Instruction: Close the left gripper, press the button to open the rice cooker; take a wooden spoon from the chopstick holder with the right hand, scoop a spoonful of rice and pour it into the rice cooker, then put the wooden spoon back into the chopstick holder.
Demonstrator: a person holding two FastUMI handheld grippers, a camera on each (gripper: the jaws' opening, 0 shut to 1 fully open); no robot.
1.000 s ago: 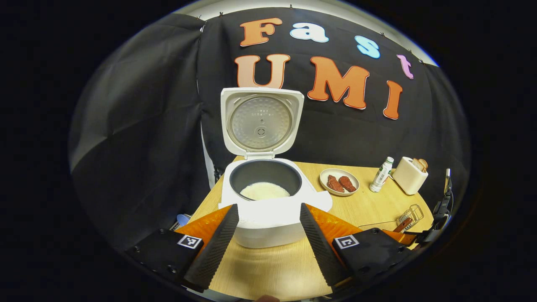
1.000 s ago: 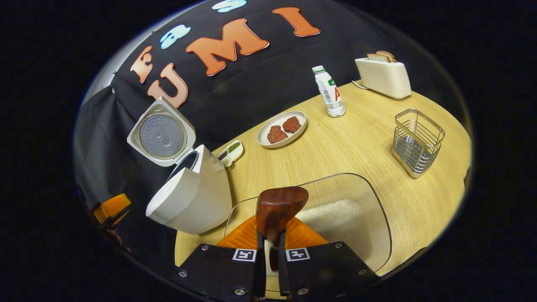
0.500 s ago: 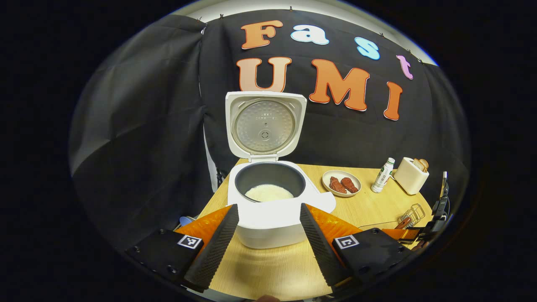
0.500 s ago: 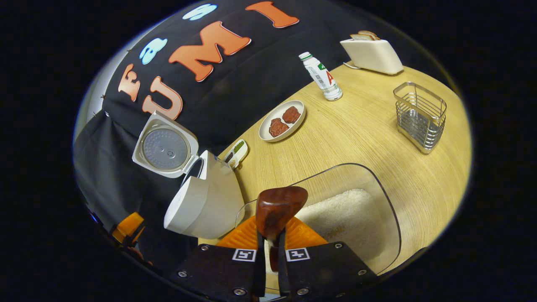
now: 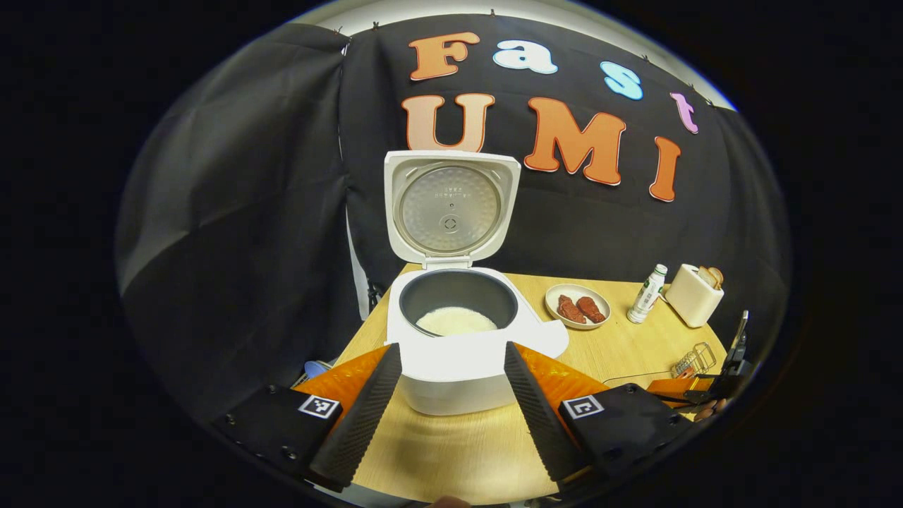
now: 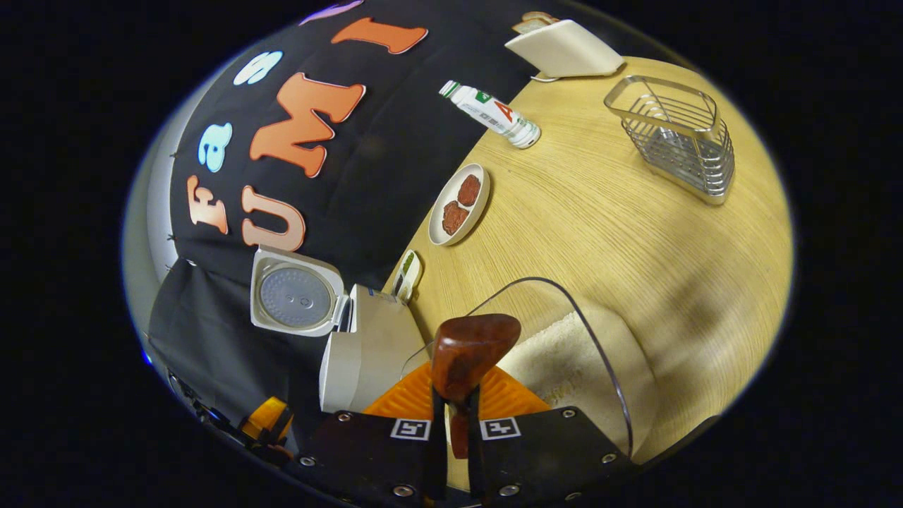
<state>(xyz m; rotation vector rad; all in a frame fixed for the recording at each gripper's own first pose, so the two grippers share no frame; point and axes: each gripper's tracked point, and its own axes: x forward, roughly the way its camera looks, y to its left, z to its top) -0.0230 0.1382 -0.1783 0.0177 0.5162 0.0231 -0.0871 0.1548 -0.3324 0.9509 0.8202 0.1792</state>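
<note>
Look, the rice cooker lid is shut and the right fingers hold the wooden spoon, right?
Not quite: the rice cooker lid stands open, as the left gripper view shows. The right gripper does hold the wooden spoon.

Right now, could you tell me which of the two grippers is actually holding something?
The right gripper: its fingers are shut on the wooden spoon. The left gripper is open, with nothing between its fingers.

The white rice cooker [image 5: 469, 353] stands open, lid upright, rice in its dark pot. The wooden spoon [image 6: 469, 349] tilts above the clear rice container [image 6: 564, 353]. The wire chopstick holder [image 6: 670, 137] stands well apart.
</note>
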